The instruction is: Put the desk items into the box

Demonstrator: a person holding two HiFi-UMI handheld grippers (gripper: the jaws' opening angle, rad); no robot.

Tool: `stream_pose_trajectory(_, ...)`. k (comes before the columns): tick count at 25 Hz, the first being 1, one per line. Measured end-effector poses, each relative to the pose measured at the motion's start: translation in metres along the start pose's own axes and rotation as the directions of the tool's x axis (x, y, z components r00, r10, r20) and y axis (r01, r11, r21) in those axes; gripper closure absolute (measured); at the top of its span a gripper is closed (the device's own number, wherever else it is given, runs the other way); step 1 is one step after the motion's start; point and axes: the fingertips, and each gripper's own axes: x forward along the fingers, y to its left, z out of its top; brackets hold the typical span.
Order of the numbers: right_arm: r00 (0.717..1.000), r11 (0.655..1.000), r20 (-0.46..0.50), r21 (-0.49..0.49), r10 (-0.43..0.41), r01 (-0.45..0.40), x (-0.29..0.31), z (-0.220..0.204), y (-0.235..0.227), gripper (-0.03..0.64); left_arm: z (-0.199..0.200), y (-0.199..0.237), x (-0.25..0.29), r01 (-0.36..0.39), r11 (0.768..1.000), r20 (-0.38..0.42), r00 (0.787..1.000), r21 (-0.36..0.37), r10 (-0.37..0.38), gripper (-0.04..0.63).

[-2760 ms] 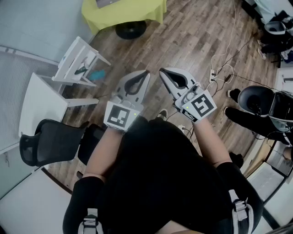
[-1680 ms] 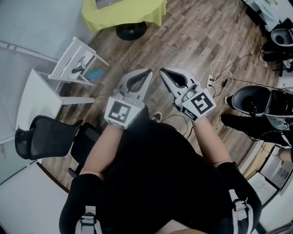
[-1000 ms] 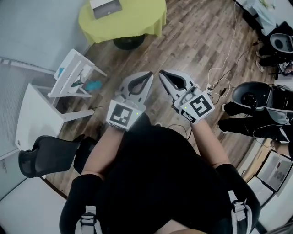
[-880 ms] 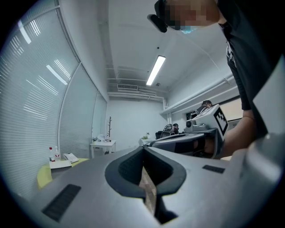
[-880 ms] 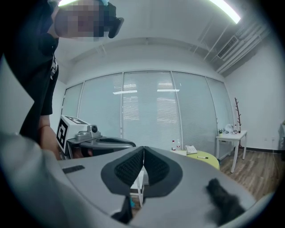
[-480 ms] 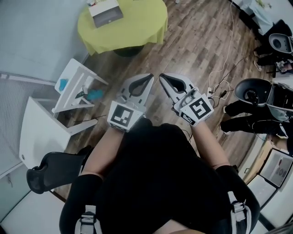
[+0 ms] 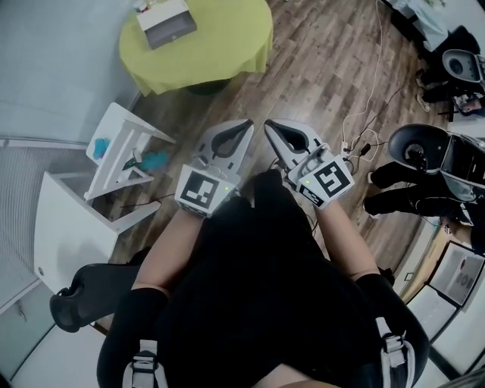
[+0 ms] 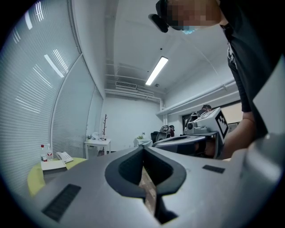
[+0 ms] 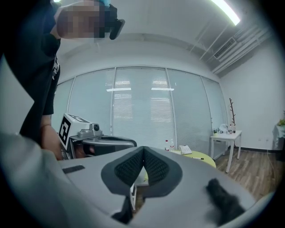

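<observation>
Head view, from the left: a white side table (image 7: pixel 121 148) stands on the wood floor (image 7: pixel 318 61). Beyond it, the box (image 7: pixel 165 21) sits at the far side of the yellow-green round table (image 7: pixel 223 45). My left gripper (image 7: pixel 246 126) is clenched on nothing, tips together. Just beside it, my right gripper (image 7: pixel 270 126) is clenched and empty too. Both are well apart from the box.

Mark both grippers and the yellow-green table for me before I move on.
left gripper (image 7: pixel 245 126): head view, at the tips of its closed jaws.
right gripper (image 7: pixel 268 126): head view, at the tips of its closed jaws.
yellow-green table (image 7: pixel 227 38): head view, bare part of its top.
</observation>
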Motion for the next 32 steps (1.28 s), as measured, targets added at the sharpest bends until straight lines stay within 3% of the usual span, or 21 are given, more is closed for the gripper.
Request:
stream_pose_trajectory(7,1.000,1.000,0.009,0.000,0.025,-0.025,0.012,0.005,-0.039,0.600,0.006,0.020,0.039,-0.010,1.000,-0.003,1.000,0.023,0.010,0.584)
stream_pose_trajectory(21,0.991,0.990,0.023,-0.035,0.135,-0.134,0.045,0.027,-0.172,0.600,0.025,0.075,0.154,-0.109,0.992,0.008,0.994,0.061,0.109,0.584)
stream_pose_trajectory(28,0.982,0.982,0.016,-0.037,0.187,-0.186,0.054,0.036,-0.239,0.600,0.023,0.097,0.215,-0.184,0.983,-0.031,0.982,0.018,0.184,0.584)
stream_pose_trajectory(32,0.976,0.976,0.007,-0.031,0.216,-0.215,0.060,0.037,-0.272,0.600,0.026,0.109,0.244,-0.221,0.975,-0.011,0.975,0.014,0.221,0.584)
